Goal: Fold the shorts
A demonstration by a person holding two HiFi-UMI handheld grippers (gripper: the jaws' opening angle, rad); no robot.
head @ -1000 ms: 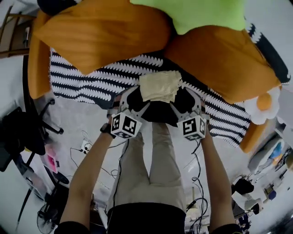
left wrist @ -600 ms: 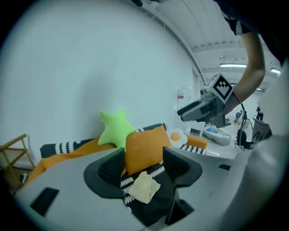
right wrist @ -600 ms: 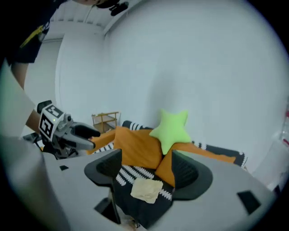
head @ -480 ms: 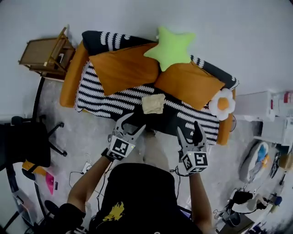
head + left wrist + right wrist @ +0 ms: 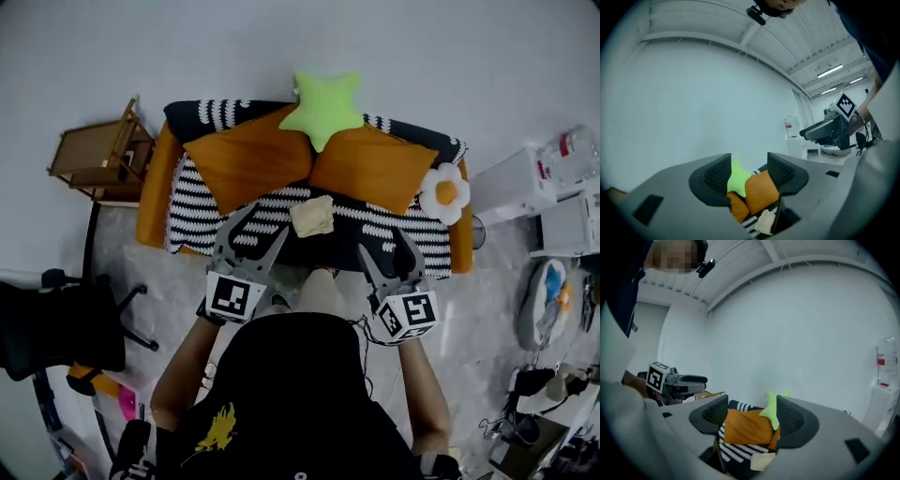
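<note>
The cream shorts (image 5: 313, 216) lie folded into a small packet on the dark front part of the striped sofa (image 5: 197, 211), below two orange pillows (image 5: 251, 167). Both grippers are held up in the air, well short of the sofa and apart from the shorts. My left gripper (image 5: 253, 234) is open and my right gripper (image 5: 386, 248) is open; their jaws have just been closing a little, with nothing between them. In the left gripper view the shorts (image 5: 765, 222) show far off past my left gripper (image 5: 749, 176). Likewise the right gripper view has the shorts (image 5: 761, 461) beyond my right gripper (image 5: 750, 416).
A green star pillow (image 5: 323, 105) and a flower pillow (image 5: 444, 192) rest on the sofa back. A wooden side table (image 5: 98, 155) stands left of the sofa, a black office chair (image 5: 56, 323) nearer left. White cabinets (image 5: 511, 183) and floor clutter sit at the right.
Both grippers have risen and drawn back from the sofa, leaving the folded shorts on it. The head view has pulled away, so the whole sofa now shows.
</note>
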